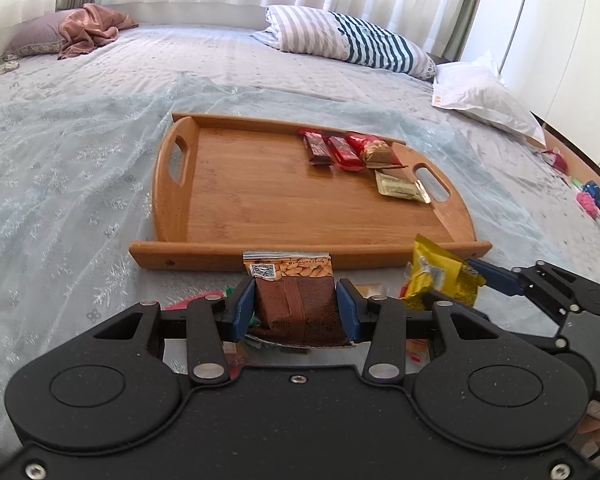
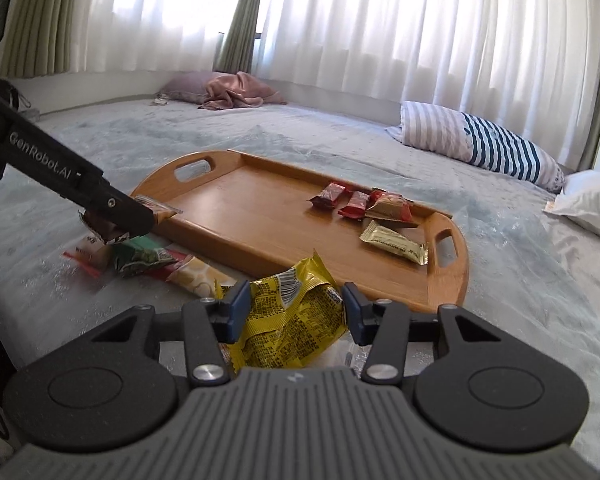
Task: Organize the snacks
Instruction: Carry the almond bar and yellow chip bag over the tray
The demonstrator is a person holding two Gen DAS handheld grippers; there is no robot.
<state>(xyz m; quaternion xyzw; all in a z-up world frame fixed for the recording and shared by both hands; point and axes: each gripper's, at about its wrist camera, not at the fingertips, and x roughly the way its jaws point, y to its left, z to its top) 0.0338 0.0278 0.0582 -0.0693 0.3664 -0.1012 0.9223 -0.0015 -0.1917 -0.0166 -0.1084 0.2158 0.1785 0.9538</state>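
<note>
We see a bed under a sheer lace cover. On it lie a wooden tray, a striped pillow, a white pillow, and a mauve pillow with pink cloth on it. Loose snack packets lie on the cover just beside the tray's near edge.

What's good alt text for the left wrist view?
The left gripper holds a brown almond snack packet between its blue fingers, just short of a wooden tray on a bed. Four wrapped snacks lie at the tray's far right.
</note>
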